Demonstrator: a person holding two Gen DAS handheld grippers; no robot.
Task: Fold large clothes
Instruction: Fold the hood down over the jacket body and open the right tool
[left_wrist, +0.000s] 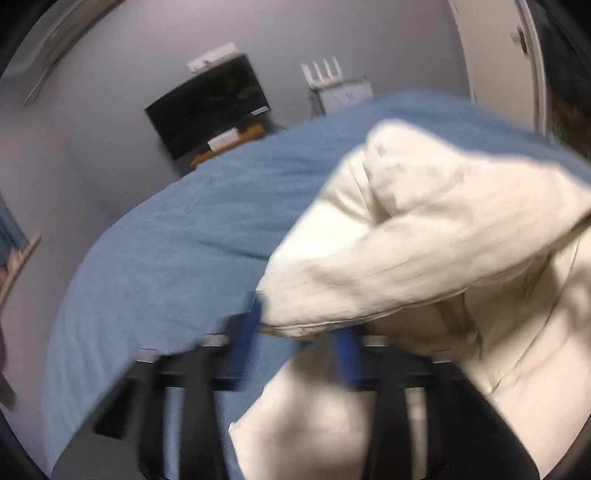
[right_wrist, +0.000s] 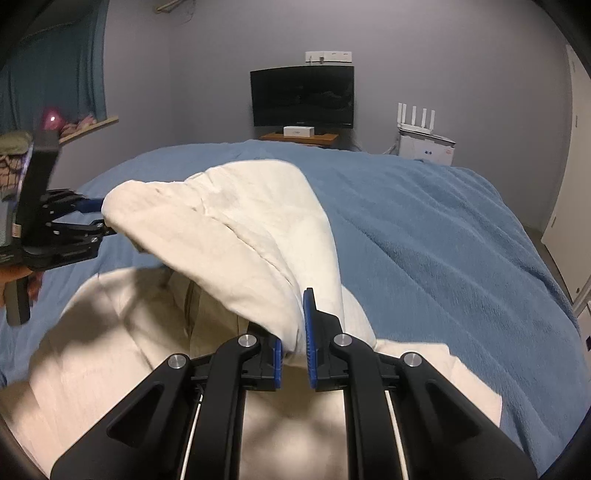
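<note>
Two grippers clamp one cream garment over the blue bed | right gripper pinches near end; left gripper pinches left end | lifted edge spans between; rest lies at bed's near edge

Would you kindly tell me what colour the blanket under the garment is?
The blanket is plain blue, clearest in the right wrist view.

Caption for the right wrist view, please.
Right gripper and left gripper each pinch an edge of the cream garment, lifting a fold above the blue bedspread.
</note>
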